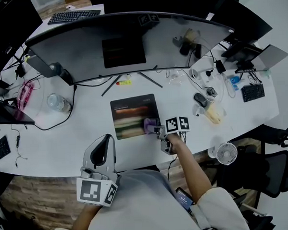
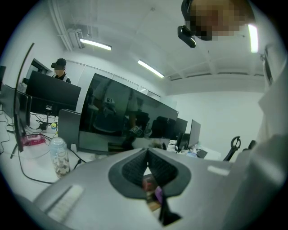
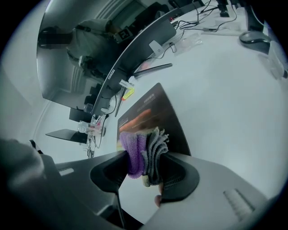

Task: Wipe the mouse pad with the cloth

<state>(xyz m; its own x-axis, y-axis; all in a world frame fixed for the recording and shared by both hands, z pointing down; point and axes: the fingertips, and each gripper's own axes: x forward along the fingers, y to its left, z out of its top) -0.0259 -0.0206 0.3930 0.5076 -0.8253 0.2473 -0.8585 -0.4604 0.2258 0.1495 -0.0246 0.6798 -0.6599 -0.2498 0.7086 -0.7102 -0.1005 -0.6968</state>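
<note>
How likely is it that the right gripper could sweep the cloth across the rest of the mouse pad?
Probably yes: the right gripper holds the cloth at the right edge of the mouse pad, whose surface looks bare.

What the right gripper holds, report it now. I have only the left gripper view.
Observer: The right gripper is shut on a folded cloth, purple on one side and grey on the other.
Operator: Give me the cloth's place on the mouse pad.
Observer: In the head view it lies at the mouse pad's right edge, towards the near corner.
Operator: Now place the left gripper for me.
Observer: The left gripper is over the near part of the table, just off the pad's near left corner and not on the pad.
</note>
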